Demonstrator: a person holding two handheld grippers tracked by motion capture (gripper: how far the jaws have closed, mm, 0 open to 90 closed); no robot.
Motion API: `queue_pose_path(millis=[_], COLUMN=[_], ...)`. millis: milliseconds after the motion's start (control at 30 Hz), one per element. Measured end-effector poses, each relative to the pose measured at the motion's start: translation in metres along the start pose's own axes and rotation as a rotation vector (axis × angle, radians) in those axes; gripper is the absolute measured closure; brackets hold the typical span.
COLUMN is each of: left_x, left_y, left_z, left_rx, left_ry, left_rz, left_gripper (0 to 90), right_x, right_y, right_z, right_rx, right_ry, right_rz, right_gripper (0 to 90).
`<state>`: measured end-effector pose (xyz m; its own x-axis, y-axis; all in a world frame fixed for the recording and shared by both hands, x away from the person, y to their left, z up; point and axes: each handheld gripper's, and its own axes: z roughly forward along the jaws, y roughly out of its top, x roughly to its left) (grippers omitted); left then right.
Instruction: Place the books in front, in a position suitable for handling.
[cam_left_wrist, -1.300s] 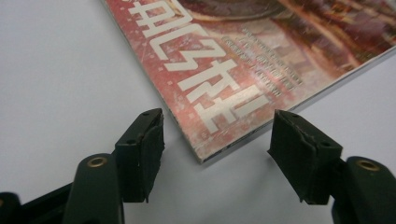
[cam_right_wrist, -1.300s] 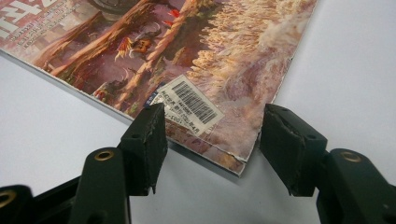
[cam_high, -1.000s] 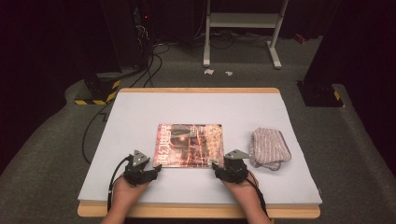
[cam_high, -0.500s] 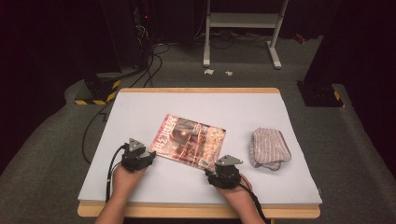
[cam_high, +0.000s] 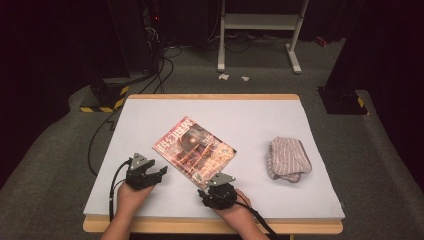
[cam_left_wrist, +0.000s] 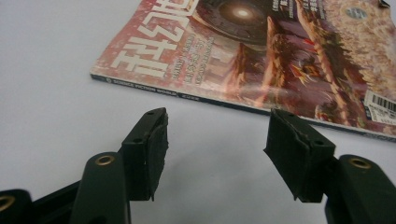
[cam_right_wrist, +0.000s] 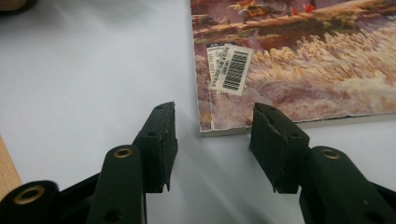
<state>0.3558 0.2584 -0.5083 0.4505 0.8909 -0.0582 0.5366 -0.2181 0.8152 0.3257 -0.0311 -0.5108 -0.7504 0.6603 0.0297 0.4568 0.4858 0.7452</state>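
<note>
A magazine (cam_high: 194, 149) is seen lying flat and closed on the white surface (cam_high: 260, 120), turned at an angle to the surface's edges, near the front middle. A folded striped cloth (cam_high: 287, 159) is placed to its right, well apart from it. The left claw (cam_high: 159, 171) is held by the left hand (cam_high: 131, 194) just beside the magazine's lower left edge; in the left gripper view the jaws are seen spread apart with nothing between them, and the magazine's spine edge (cam_left_wrist: 224, 100) lies just ahead, not touched. The right claw (cam_high: 204, 191) is held by the right hand (cam_high: 231, 209) at the magazine's near corner; in the right gripper view the jaws are released and spread, with the barcode-sticker corner (cam_right_wrist: 219, 116) of the magazine just in front of the gap, not gripped. Cables (cam_high: 112, 185) are trailed from both claws toward the front edge
</note>
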Motion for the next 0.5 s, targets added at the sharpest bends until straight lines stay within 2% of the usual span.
queue_pose_path(millis=[67,200,333,433,500], left_x=[-0.001,-0.004,-0.007,-0.009,-0.012], left_y=[0.0,0.0,0.0,0.0,0.001], left_z=[0.0,-0.002,-0.002,-0.001,0.0], left_rx=[-0.002,-0.034,-0.032,-0.015,-0.003], left_ry=[-0.012,-0.01,-0.016,-0.03,-0.033], left_rz=[0.007,0.008,0.02,0.01,0.019], left_gripper=[38.6,35.6,33.6,33.4,32.7], right_x=[-0.004,-0.028,-0.066,-0.088,-0.104], right_y=[0.002,0.006,0.015,0.023,0.03], right_z=[-0.003,-0.01,-0.009,-0.005,0.001], right_rx=[-0.021,-0.04,-0.038,-0.042,-0.035], right_ry=[0.01,-0.063,-0.162,-0.195,-0.224], right_rz=[0.013,0.043,0.088,0.126,0.158], right_gripper=[49.5,45.6,44.5,41.9,40.3])
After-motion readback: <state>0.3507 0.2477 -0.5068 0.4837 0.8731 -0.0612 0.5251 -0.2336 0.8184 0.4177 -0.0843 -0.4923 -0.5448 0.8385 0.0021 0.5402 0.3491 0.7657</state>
